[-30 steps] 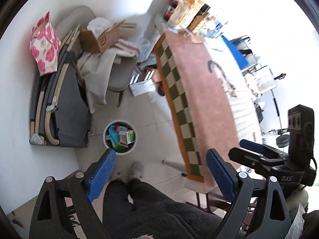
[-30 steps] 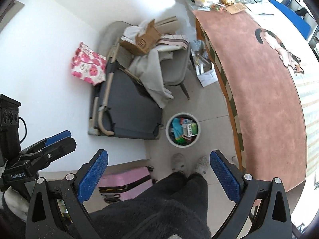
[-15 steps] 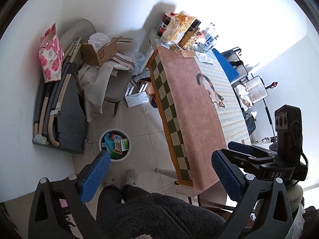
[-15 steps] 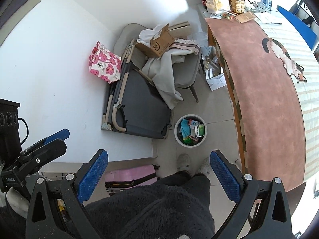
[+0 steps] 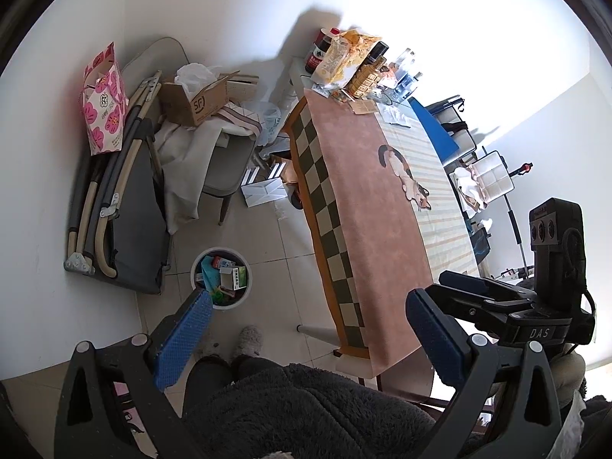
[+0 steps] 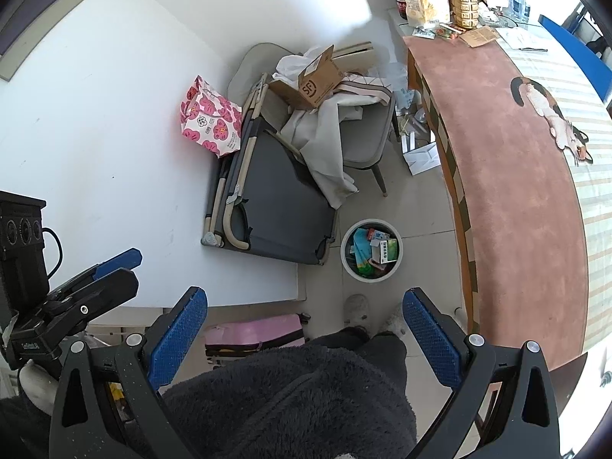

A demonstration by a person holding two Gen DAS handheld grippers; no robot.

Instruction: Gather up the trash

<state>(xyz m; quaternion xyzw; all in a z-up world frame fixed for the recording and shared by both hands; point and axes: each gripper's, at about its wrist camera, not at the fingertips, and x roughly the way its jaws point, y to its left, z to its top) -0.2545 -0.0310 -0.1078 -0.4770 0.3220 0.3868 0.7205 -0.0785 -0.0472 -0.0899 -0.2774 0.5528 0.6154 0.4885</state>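
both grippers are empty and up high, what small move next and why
Probably carry the right gripper toward the far end of the table, where wrappers and the flattened brown card lie. Both it and the left gripper are open and hold nothing, the trash bin on the floor already has packaging in it, and the near tabletop shows no loose litter.

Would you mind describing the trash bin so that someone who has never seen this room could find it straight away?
Start at the long table with the pink cloth and cat picture. On the tiled floor beside its checkered edge, between the table and the folded grey cot leaning on the wall, stands the trash bin. It is the only round white container there, open-topped and already holding colourful cartons and wrappers.
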